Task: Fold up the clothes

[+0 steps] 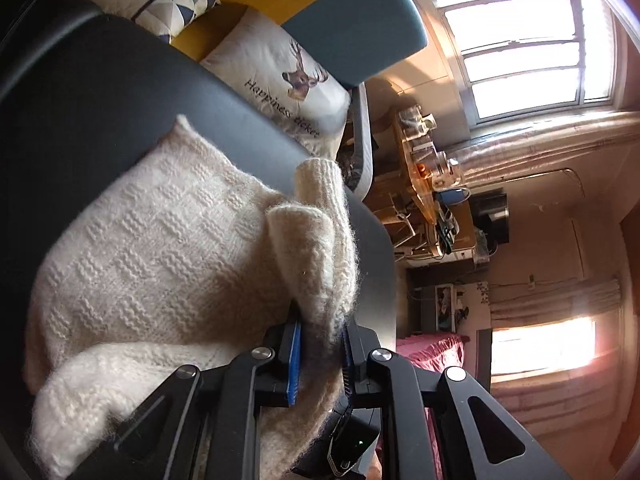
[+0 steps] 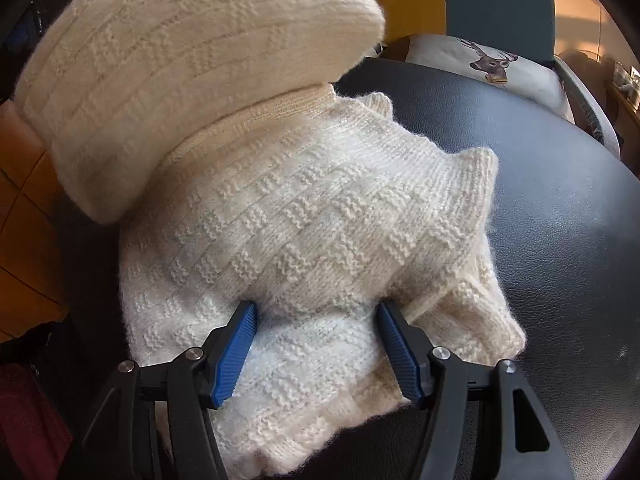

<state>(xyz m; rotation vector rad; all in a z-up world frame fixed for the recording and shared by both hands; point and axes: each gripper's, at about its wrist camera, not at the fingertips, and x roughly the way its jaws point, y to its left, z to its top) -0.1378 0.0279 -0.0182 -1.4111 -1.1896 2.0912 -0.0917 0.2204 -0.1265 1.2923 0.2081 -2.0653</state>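
Sweater [image 2: 304, 232] lay bunched on the black table [image 2: 560, 208], fold judged partly done. Left gripper [image 1: 320, 344] was clenched on a lifted sleeve; right gripper [image 2: 316, 340] spread wide, pads pressing the knit. Bare table lay beyond; the table edge ran just beside the left gripper.

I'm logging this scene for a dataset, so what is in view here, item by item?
sweater: one, cream knit, on the black surface, part lifted.
black surface: one, leather-like, under the sweater.
deer cushion: one, white, behind the surface.
triangle-pattern cushion: one, white and blue, beside it.
windows: two, bright, far wall.
cluttered desk: one, wooden, below the window.
left gripper: black, blue pads, clamping a sweater fold.
right gripper: open, straddling the sweater.
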